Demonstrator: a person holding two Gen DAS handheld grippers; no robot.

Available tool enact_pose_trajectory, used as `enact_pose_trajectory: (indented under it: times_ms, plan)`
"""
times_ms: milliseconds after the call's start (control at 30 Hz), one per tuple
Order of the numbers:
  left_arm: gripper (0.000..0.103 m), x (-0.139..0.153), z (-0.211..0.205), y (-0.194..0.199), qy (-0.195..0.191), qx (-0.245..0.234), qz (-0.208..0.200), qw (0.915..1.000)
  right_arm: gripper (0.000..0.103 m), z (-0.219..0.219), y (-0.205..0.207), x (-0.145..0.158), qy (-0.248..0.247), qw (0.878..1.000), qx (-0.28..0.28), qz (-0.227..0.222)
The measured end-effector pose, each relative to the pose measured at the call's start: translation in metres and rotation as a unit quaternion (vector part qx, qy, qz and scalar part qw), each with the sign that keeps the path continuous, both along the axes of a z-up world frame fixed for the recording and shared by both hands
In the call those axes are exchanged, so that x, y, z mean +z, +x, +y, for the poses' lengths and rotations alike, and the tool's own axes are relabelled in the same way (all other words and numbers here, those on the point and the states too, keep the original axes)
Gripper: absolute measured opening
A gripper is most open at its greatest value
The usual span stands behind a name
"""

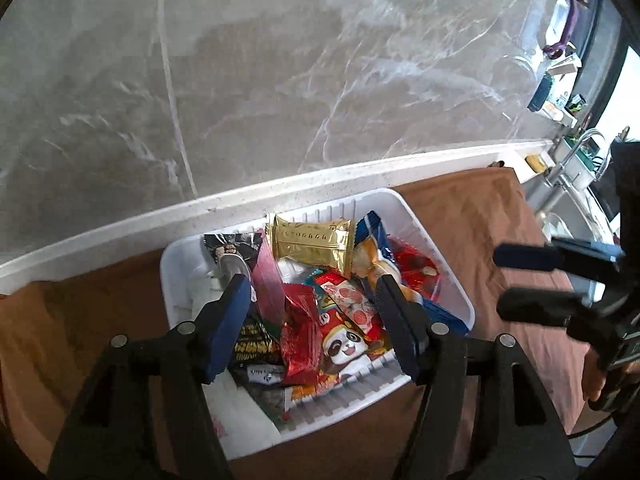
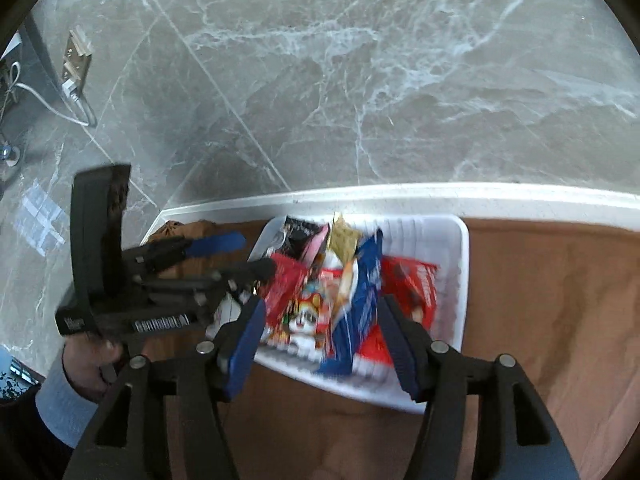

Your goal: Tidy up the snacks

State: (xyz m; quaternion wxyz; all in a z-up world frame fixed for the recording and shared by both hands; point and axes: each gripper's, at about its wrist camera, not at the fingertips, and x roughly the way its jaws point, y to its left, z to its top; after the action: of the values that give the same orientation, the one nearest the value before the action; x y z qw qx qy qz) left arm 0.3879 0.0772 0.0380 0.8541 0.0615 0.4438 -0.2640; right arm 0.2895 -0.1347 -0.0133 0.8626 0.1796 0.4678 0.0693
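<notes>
While both jaws stand wide and empty, I see risk: my left hand-held gripper (image 1: 312, 312) could snag the red packet (image 1: 300, 332) standing loose in the white basket (image 1: 448, 280) at lower centre, and my right hand-held gripper (image 2: 322, 328) hovers just as close. Brown cloth (image 1: 480, 220) covers the tabletop; grey marble floor (image 1: 280, 60) fills the upper frame.

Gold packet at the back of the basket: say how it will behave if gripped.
The gold packet looks like puffed, crinkled foil, so probably light and yielding. Its glossy film may slip between pads. It leans on other snacks in the white basket, so it may topple when nudged.
</notes>
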Motion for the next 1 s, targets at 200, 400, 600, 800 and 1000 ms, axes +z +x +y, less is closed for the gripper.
enact_pose_trajectory:
  times_ms: [200, 400, 600, 800, 1000]
  plan:
    - [0.078, 0.017, 0.005, -0.041, 0.001, 0.01, -0.023, 0.9997, 0.075, -0.002, -0.051, 0.004, -0.053, 0.998, -0.017, -0.003]
    - [0.078, 0.026, 0.01, -0.085, 0.013, 0.03, -0.027, 0.9991, 0.078, -0.009, -0.099, 0.0, -0.092, 0.994, -0.051, 0.011]
    - [0.078, 0.041, 0.009, -0.136, 0.015, 0.034, -0.039, 0.9985, 0.081, -0.009, -0.141, 0.018, -0.097, 0.992, -0.084, -0.002]
    - [0.078, 0.063, 0.003, -0.183, 0.013, 0.03, -0.059, 0.9977, 0.084, 0.004, -0.168, 0.05, -0.104, 0.989, -0.093, -0.043]
    - [0.078, 0.083, -0.002, -0.215, 0.019, 0.025, -0.081, 0.9962, 0.085, 0.016, -0.181, 0.069, -0.11, 0.988, -0.081, -0.068]
